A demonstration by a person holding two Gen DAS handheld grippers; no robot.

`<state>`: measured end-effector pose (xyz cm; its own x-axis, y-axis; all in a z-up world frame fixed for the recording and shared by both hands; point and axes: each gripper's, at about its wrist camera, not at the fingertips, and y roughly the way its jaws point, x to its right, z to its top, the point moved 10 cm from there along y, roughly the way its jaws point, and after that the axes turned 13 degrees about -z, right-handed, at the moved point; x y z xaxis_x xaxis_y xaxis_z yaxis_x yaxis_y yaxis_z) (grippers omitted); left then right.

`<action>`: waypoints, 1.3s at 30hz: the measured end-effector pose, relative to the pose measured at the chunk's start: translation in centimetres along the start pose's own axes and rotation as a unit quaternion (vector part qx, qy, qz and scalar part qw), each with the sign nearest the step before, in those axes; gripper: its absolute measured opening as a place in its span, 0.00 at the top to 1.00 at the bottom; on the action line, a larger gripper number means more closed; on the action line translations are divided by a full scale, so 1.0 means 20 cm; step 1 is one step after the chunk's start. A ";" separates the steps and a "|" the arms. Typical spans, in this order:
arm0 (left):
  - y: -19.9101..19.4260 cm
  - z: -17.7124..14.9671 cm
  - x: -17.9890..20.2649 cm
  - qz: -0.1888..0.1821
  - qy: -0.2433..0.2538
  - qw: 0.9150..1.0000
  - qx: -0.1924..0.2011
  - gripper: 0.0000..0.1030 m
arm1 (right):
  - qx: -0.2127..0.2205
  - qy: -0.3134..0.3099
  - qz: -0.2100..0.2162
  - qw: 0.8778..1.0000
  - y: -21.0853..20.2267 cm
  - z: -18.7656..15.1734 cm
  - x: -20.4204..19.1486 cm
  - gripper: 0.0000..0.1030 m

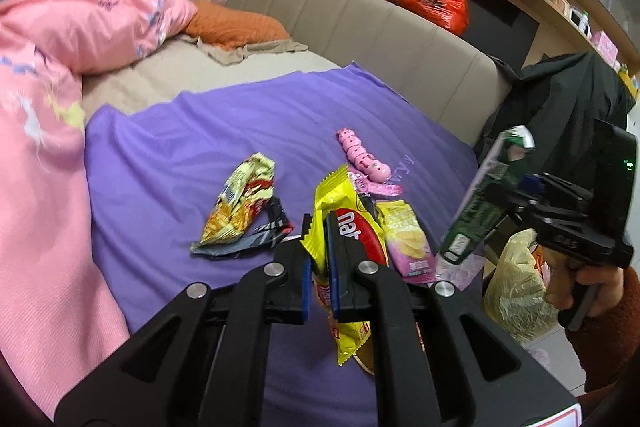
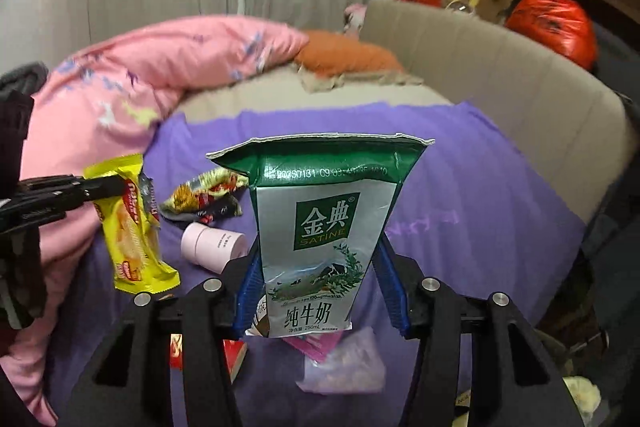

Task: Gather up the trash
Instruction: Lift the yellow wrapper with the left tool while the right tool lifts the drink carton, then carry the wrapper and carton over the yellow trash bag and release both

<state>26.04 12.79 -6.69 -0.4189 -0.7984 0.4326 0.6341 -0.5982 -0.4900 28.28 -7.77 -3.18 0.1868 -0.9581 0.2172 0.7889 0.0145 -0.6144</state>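
Two items held above the purple sheet (image 1: 200,131); left gripper (image 1: 319,247) clamps yellow biscuit wrapper (image 1: 344,223), light, crinkly, slippery; right gripper (image 2: 320,267) grips flattened Satine milk carton (image 2: 320,227) mid-body, stiff-edged, empty-looking; further wrappers lie on the sheet.

A purple sheet (image 1: 248,131) covers the bed. To the left lies a pink quilt (image 1: 52,155) with small lilac and white prints. Far off sit an orange pillow (image 1: 236,27) and red bags (image 1: 434,1). The near wrapper (image 1: 344,227) is yellow with a red oval; the milk carton (image 2: 320,235) is green and silver.
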 end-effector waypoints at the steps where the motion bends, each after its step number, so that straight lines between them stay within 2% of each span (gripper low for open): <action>1: -0.01 0.02 0.04 0.006 0.011 1.000 0.003 0.95 | 0.004 0.005 0.000 1.000 -0.03 -0.01 0.03 0.53; 7: -0.08 0.15 0.28 0.018 0.062 0.998 0.025 0.95 | 0.038 0.031 -0.017 0.999 -0.25 -0.06 0.26 0.53; 14: -0.02 0.20 0.65 -0.018 0.092 0.995 0.022 0.95 | 0.066 0.052 -0.056 0.995 -0.51 -0.17 0.55 0.53; 26: 0.32 0.03 1.32 -0.111 0.125 0.986 -0.026 0.94 | 0.086 0.078 -0.141 0.983 -0.91 -0.45 1.03 0.53; 31: 0.47 -0.07 1.61 -0.159 0.133 0.977 -0.051 0.94 | 0.078 0.094 -0.159 0.980 -0.97 -0.58 1.18 0.53; 39: 0.72 -0.25 1.96 -0.194 0.165 0.962 -0.093 0.94 | 0.059 0.131 -0.179 0.973 -1.01 -0.78 1.40 0.53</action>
<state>15.54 -27.50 -0.63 -0.8045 -0.4716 0.3610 0.2733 -0.8337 -0.4799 8.37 -39.42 3.49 -0.2557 -0.9478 0.1905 0.8407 -0.3153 -0.4401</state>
